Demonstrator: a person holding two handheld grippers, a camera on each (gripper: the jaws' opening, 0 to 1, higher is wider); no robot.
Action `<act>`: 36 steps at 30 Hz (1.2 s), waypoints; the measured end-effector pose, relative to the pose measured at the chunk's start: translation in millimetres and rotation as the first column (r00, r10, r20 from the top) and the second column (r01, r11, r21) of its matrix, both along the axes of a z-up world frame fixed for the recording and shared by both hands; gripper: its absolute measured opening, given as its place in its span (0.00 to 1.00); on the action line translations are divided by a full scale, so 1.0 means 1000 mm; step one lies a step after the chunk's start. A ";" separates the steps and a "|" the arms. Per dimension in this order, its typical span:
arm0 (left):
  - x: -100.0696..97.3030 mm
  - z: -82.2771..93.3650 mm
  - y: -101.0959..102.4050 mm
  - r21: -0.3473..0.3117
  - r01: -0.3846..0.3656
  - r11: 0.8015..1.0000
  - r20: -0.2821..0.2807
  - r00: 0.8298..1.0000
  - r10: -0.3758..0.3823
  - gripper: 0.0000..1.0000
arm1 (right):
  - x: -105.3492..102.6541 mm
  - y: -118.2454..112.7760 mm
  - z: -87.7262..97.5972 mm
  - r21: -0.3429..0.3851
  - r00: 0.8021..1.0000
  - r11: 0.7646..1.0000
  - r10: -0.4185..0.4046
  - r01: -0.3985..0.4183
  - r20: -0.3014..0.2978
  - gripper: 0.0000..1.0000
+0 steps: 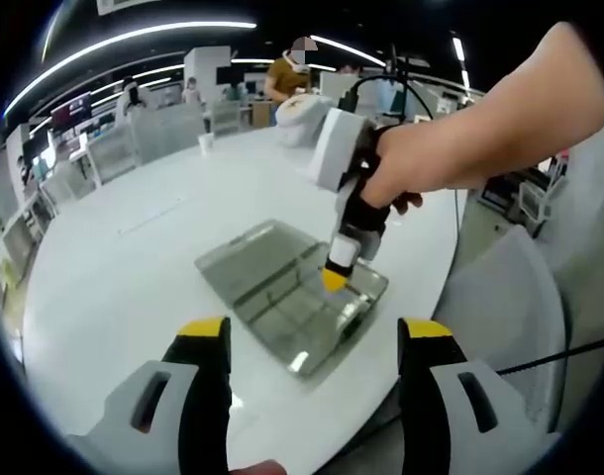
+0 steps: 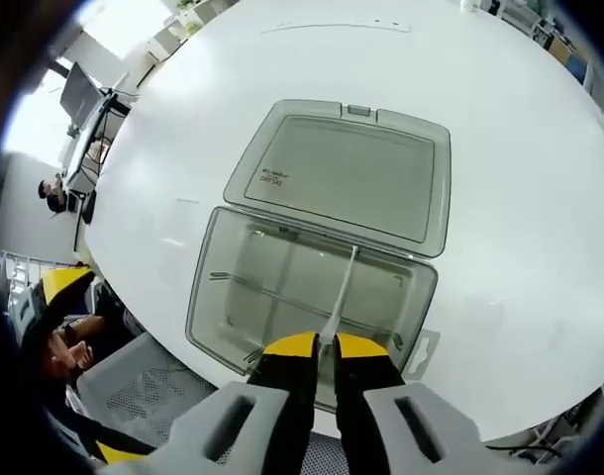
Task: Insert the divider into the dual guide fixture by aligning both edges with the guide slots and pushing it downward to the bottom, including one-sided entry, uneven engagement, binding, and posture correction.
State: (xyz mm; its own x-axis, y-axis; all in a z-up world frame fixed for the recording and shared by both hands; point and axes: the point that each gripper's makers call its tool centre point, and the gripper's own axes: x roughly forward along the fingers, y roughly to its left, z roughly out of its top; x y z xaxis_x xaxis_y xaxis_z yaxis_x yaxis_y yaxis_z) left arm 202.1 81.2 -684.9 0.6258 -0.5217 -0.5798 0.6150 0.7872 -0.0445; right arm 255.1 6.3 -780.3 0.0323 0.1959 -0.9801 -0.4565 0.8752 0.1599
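A clear plastic box (image 2: 233, 297) lies on the white table (image 2: 183, 129) with its hinged lid (image 2: 342, 173) folded flat behind it. A thin translucent divider (image 2: 342, 287) stands on edge inside the box, running across it from front to back. My right gripper (image 2: 327, 346) is shut on the divider's near end. In the left gripper view the right gripper (image 1: 334, 280) points down into the box (image 1: 272, 297), with a person's hand on it. My left gripper (image 1: 315, 332) hangs open in front of the box, with nothing between its fingers.
The box sits close to the table's near edge (image 1: 381, 396). A grey chair (image 1: 510, 297) stands to the right of the table. A paper cup (image 1: 205, 142) and a white object (image 1: 300, 114) are at the far side. People and desks fill the background.
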 end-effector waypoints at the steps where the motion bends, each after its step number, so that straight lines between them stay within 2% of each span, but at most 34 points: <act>1: 0.000 0.000 0.000 0.000 -0.001 1.000 0.001 1.000 0.001 0.67 | 0.000 0.000 0.000 -0.007 1.000 1.000 0.012 -0.012 0.005 0.00; 8: -0.002 0.002 0.000 0.004 -0.003 1.000 0.002 1.000 0.003 0.67 | 0.002 -0.001 -0.002 -0.015 0.999 0.999 0.039 -0.039 0.021 0.01; 13: -0.003 0.000 0.001 0.009 -0.006 1.000 -0.001 1.000 0.006 0.67 | 0.004 -0.005 -0.001 0.024 0.999 0.999 0.030 -0.031 0.028 0.04; 17: -0.004 0.000 0.000 0.011 -0.002 1.000 -0.006 1.000 0.002 0.67 | 0.004 -0.007 0.005 0.053 0.998 0.998 0.034 -0.037 0.051 0.11; 24: -0.004 -0.001 -0.001 0.016 0.001 1.000 -0.013 1.000 -0.001 0.67 | 0.002 -0.011 0.020 0.131 0.997 0.991 0.023 -0.033 0.073 0.13; 32: -0.004 -0.003 0.000 0.028 0.003 1.000 -0.021 1.000 -0.002 0.67 | -0.004 -0.009 0.034 0.206 0.989 0.972 0.095 -0.117 0.112 0.14; 33: -0.004 -0.002 0.000 0.029 0.002 1.000 -0.021 1.000 -0.002 0.67 | -0.005 -0.011 0.035 0.202 0.990 0.973 0.087 -0.108 0.110 0.14; 36: -0.003 -0.001 0.001 0.034 0.000 0.999 -0.022 1.000 0.000 0.67 | -0.007 -0.012 0.042 0.218 0.980 0.962 0.135 -0.165 0.148 0.13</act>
